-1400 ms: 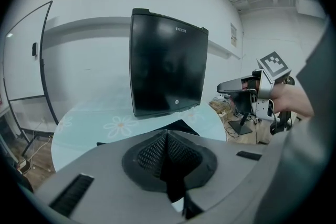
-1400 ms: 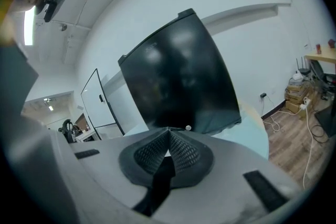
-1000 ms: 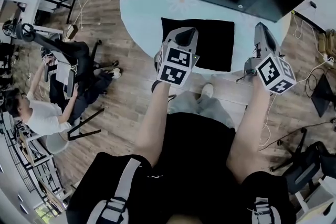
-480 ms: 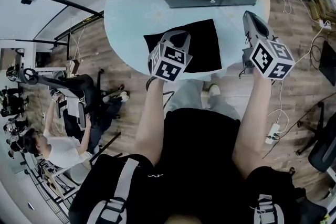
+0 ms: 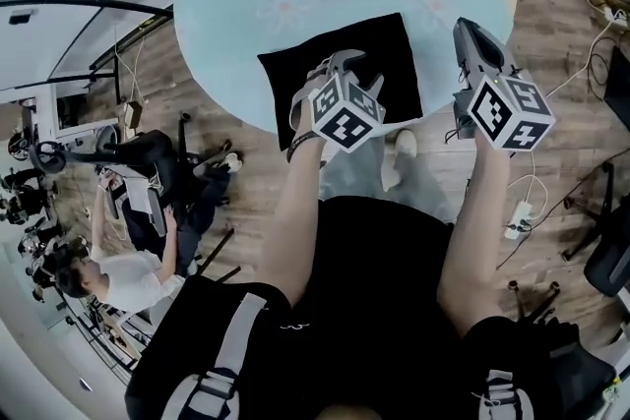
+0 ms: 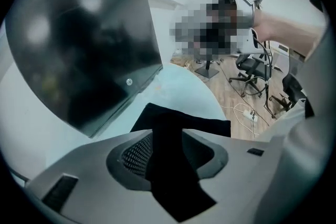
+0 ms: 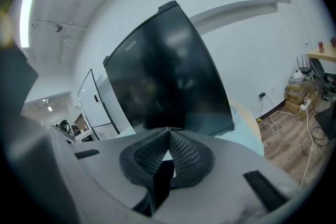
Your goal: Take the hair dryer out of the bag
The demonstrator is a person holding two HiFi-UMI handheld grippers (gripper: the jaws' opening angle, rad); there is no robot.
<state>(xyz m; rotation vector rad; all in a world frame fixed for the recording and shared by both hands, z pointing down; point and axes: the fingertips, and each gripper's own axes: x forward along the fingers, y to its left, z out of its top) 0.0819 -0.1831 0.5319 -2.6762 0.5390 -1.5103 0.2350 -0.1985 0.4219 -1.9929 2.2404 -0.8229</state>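
Bag (image 5: 295, 79) below just-opened, empty left gripper (image 5: 356, 72)

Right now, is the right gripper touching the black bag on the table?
Apart. The head view shows the right gripper off to the right of the bag, with a strip of bare table between them.

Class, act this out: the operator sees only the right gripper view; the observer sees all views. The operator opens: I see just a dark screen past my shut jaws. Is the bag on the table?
Observer: Yes, a flat black bag lies on the round table, near its edge.
Operator: Where is the left gripper?
Observer: The left gripper hangs over that bag, tilted down at it.
Operator: Open or shut?
Observer: Its jaws have just been opening; they stand apart, nothing gripped between them.
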